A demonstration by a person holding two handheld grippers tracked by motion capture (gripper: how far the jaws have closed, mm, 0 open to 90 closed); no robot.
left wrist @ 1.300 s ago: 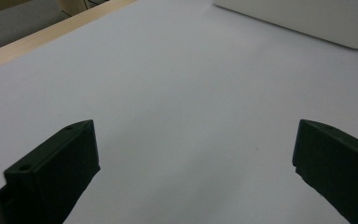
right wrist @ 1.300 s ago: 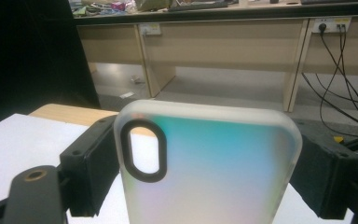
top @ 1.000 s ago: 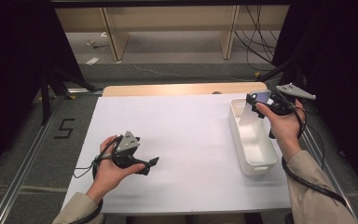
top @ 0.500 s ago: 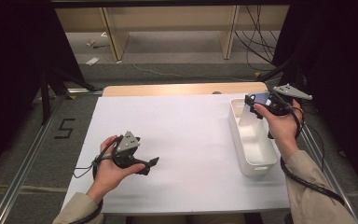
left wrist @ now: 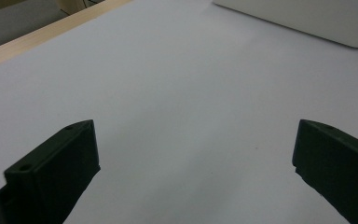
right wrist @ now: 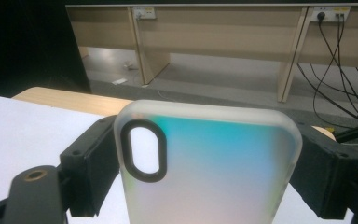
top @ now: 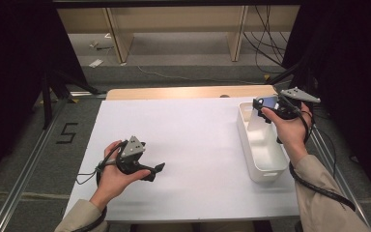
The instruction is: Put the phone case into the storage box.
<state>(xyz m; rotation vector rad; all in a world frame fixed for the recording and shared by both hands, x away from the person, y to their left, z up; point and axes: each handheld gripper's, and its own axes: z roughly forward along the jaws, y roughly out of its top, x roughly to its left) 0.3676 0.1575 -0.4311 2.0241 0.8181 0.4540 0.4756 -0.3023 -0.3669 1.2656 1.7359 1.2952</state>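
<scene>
Clamping phone case (right wrist: 209, 172) in right claw (right wrist: 205, 158) above bin (top: 263, 169)

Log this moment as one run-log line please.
right tongs: shut on phone case, above white bin | left tongs: open, nothing between | table: white

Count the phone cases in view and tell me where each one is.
1. The phone case is clamped between the jaws of the right tongs, held above the far end of the white bin. The bin's interior looks empty, though its near wall hides part of the floor.
</scene>
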